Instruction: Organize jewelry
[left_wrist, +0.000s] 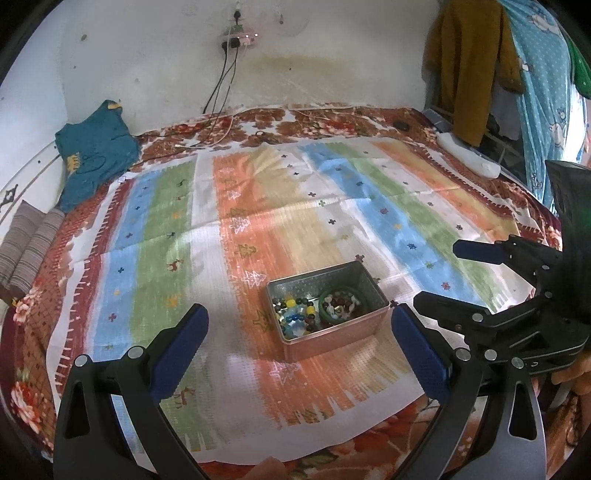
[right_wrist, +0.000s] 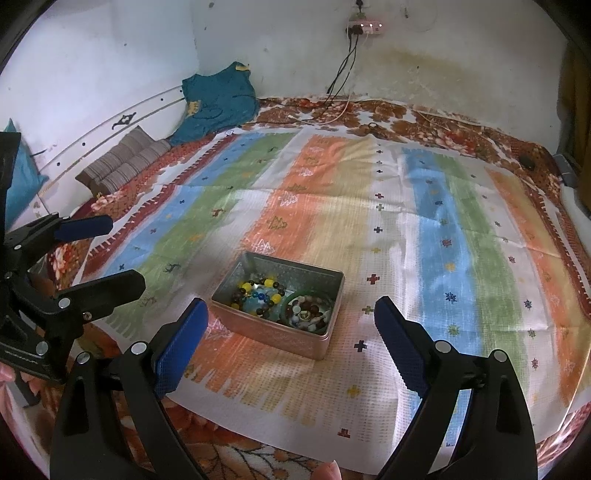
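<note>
Both my left gripper (left_wrist: 299, 343) and right gripper (right_wrist: 291, 332) hang wide open, jaws empty. One rectangular metal tin (right_wrist: 317, 341) sits on the woven striped cloth (right_wrist: 461, 258), holding one green bangle (right_wrist: 295, 297) and several glossy round bead bracelets (right_wrist: 258, 291).

Striped cloth (right_wrist: 369, 229) bare all around tin (right_wrist: 291, 332), teal garment (right_wrist: 218, 103) and folded fabric (right_wrist: 122, 162) far-left.

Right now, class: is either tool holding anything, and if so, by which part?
Nothing is held. The left tool and right tool are both open and empty, short of the metal tin with the bead bracelets inside.
</note>
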